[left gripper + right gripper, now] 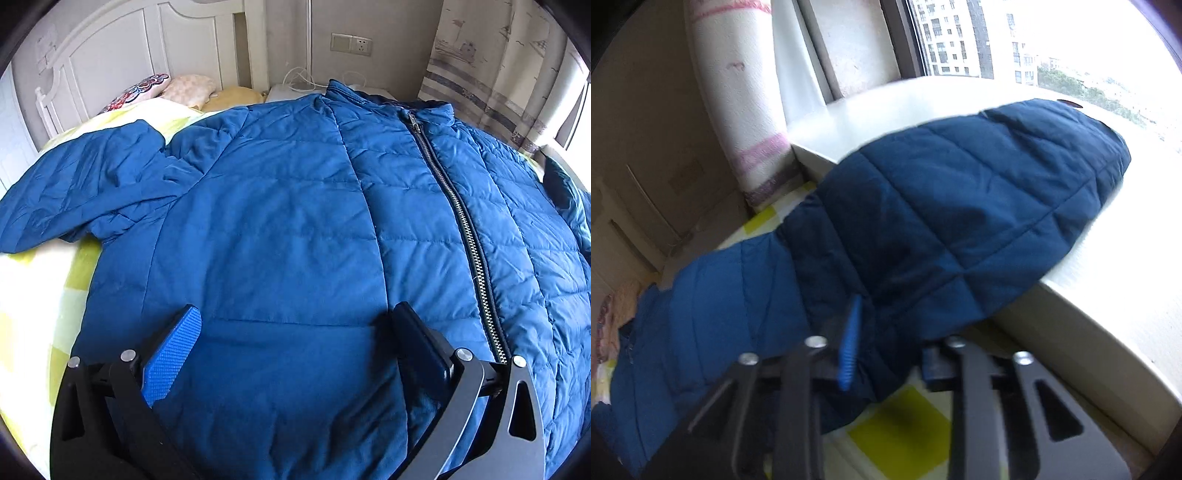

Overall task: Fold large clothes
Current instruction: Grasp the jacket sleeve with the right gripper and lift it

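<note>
The left wrist view shows a big blue puffer jacket (pixel 295 229) spread flat on the bed (pixel 33 288), front side up. Its zipper (pixel 454 221) is done up and runs from the collar toward the hem. 1 sleeve (pixel 85 184) lies out to the side of the zipper, toward the pillows (pixel 192 86).

The left tool (pixel 295 325) hovers over the hem, just beside the zipper. Its 2 fingers stand wide apart and nothing is between them. It tilts down at the jacket.

In the right wrist view, the other sleeve (pixel 960 206) lies far from the zipper, with its end up on the window ledge (pixel 1108 280). The picture is blurry. The right tool (pixel 886 332) is at the lower edge of this sleeve. 1 blue pad (pixel 849 347) is on the cloth, and the tool looks clenched on the sleeve.

I think the folding is just starting. The next move should bring this sleeve in over the zipper. It needs a firm pinch, because puffy cloth slips.
</note>
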Motion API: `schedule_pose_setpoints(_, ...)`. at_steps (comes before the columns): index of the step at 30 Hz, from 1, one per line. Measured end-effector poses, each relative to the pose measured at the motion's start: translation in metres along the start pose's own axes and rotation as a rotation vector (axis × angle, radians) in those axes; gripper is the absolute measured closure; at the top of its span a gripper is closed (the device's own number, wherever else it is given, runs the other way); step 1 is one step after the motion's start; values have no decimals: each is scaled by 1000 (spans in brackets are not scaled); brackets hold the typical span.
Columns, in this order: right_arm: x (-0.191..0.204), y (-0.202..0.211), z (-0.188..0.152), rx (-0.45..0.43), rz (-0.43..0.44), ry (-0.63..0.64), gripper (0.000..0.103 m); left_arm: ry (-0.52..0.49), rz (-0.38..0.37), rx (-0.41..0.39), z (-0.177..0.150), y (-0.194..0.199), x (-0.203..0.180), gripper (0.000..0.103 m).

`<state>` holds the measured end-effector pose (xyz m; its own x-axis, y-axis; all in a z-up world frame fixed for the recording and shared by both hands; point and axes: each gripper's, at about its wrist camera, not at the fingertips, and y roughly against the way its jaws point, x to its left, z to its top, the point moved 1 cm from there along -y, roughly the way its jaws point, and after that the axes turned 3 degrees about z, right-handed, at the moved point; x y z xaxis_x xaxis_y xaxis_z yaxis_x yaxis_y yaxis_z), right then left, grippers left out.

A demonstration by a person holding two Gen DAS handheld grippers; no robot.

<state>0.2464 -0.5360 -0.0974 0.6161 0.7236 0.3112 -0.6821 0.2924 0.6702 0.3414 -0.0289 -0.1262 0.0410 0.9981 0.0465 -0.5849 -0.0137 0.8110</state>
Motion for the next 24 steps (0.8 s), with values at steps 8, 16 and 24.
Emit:
schedule_pose_setpoints(8, 187, 82, -46, -154, 262, 449, 92, 19, -45, -14, -1, 4, 2, 4)
schedule_pose_setpoints(16, 329, 59, -208, 223, 466, 904, 70, 93, -130, -44, -2, 9, 17, 4)
schedule_pose_setpoints(24, 276, 81, -211, 323, 582, 770, 35, 99, -136, -48, -1, 9, 17, 5)
